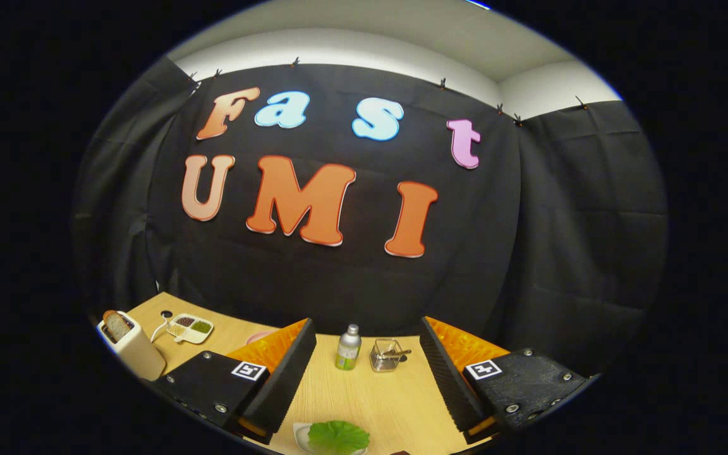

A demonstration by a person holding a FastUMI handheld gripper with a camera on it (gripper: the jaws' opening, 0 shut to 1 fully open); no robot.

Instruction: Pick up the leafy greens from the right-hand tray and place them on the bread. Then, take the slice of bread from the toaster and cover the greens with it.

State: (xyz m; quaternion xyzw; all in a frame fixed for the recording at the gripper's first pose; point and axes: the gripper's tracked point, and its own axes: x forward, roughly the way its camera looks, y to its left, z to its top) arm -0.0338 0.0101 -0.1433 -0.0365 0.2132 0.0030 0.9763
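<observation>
My gripper (367, 379) is open above the wooden table (376, 395), its two fingers spread wide with nothing between them. Leafy greens (339, 436) lie on a small white tray (301, 436) just below and between the fingers, close to the near edge. A white toaster (131, 346) stands off beyond the left finger, with a slice of bread (116, 325) sticking up out of its slot. The bread that takes the greens is hidden from me.
Ahead between the fingers stand a small metal bottle (348, 347) and a clear glass jar (387, 355). A white divided dish (191, 328) of seasonings sits behind the toaster. A pink plate edge (260, 335) peeks past the left finger. Black cloth walls close the booth.
</observation>
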